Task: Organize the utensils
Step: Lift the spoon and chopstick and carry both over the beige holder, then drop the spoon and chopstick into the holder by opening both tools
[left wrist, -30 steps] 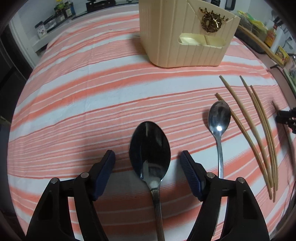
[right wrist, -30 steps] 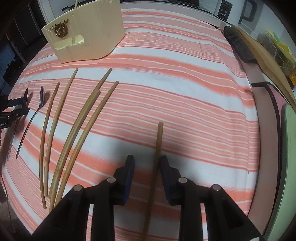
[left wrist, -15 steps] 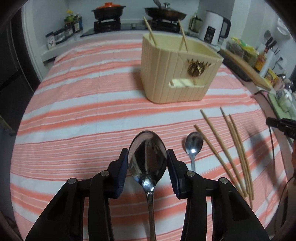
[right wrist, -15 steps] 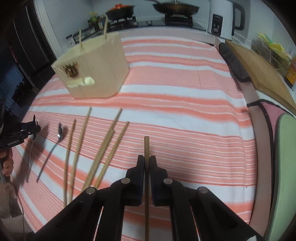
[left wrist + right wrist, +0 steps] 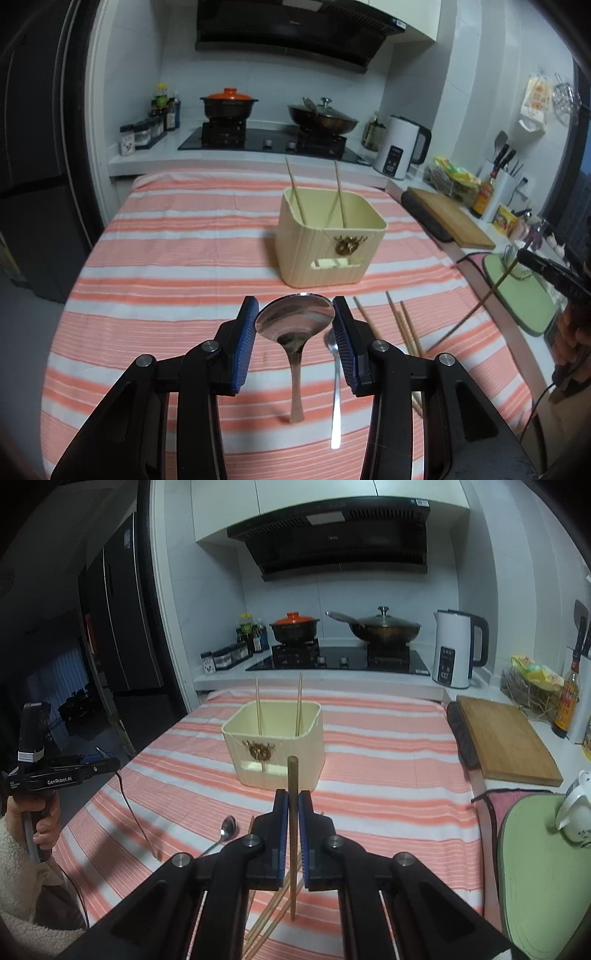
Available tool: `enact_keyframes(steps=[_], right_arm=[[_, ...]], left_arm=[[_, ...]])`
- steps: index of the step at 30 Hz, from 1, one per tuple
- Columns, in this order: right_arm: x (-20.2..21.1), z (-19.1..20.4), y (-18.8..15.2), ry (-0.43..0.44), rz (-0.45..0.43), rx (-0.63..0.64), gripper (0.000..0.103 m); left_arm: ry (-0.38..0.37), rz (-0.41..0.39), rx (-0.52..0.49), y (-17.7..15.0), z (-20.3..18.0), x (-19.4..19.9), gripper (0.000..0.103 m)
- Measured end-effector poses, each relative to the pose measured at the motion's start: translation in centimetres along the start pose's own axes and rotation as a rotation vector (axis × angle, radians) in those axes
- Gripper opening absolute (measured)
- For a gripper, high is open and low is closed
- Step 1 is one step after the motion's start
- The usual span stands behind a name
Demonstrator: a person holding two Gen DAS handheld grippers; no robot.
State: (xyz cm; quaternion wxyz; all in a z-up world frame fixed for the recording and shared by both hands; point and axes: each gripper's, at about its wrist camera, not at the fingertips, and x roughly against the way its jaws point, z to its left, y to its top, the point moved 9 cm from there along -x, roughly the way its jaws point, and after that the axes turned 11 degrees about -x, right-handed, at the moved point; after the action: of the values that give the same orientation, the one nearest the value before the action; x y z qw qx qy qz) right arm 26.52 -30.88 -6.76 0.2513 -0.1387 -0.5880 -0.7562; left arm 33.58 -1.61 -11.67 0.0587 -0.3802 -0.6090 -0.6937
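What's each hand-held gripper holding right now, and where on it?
Left hand-held gripper: large spoon, clamped across its bowl. Right hand-held gripper: chopstick, near its upper end.

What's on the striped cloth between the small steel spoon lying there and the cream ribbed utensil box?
Nothing: in the right wrist view only bare striped tablecloth lies between the small steel spoon and the cream ribbed utensil box.

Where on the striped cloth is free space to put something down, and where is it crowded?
Free: the wide left part of the striped cloth, left of the cream holder, and the strip between holder and wooden board. Crowded: in front of the holder, where the small spoon and loose chopsticks lie.
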Motion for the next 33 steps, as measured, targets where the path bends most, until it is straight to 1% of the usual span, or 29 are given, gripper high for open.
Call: enact_keyframes(steps=[3,6,10,13,16,19,21,24,25,27,29,31,33], right_arm=[[0.2,0.6,2.3,0.004,-0.062,-0.011,0.005],[-0.3,0.9,4.9,-0.002,-0.102,-0.012,0.005],[-1.4,1.9,9.5,-0.005,-0.152,0.017,0.006],[-2.7,2.8,12.9,-0.001,-0.185,0.041,0.005],[-4.3,3.9,16.2,0.001,-0.228,0.065,0.005],[-6.5,4.7,18.2,0.013,-0.239,0.074,0.005],[-8.6,5.1,18.7,0.021,-0.222,0.086,0.005],[-12.7,4.7,18.2,-0.002,-0.150,0.097,0.005],[-14.1,4.4,17.8,-0.016,-0.117,0.091,0.005],[-17.2,3.5,16.8,-0.017,-0.025,0.064,0.005],[-20.2,2.2,15.6,-0.037,0.068,0.027,0.005],[-22.4,1.1,14.7,-0.061,0.127,0.004,0.005],[-24.2,0.5,13.8,-0.069,0.184,-0.012,0.005]], left_arm=[[-0.007,-0.023,0.016,1.5,0.5,0.5,0.041],[-0.021,-0.060,0.023,4.0,1.0,1.4,0.041],[-0.035,-0.144,0.024,10.0,1.1,2.9,0.041],[-0.018,-0.219,0.013,15.1,1.2,3.3,0.041],[-0.004,-0.267,0.030,19.5,1.6,2.1,0.041],[-0.005,-0.276,0.062,22.0,2.0,-0.9,0.041],[-0.010,-0.254,0.077,22.6,2.1,-3.9,0.041],[-0.019,-0.173,0.095,22.0,1.9,-9.1,0.041],[-0.021,-0.143,0.097,21.6,1.7,-10.7,0.041],[-0.029,-0.071,0.098,20.3,1.5,-14.0,0.041],[-0.036,0.000,0.101,18.9,1.3,-17.0,0.041],[-0.032,0.059,0.101,17.5,1.0,-19.5,0.041],[-0.027,0.100,0.099,16.4,0.8,-21.2,0.041]])
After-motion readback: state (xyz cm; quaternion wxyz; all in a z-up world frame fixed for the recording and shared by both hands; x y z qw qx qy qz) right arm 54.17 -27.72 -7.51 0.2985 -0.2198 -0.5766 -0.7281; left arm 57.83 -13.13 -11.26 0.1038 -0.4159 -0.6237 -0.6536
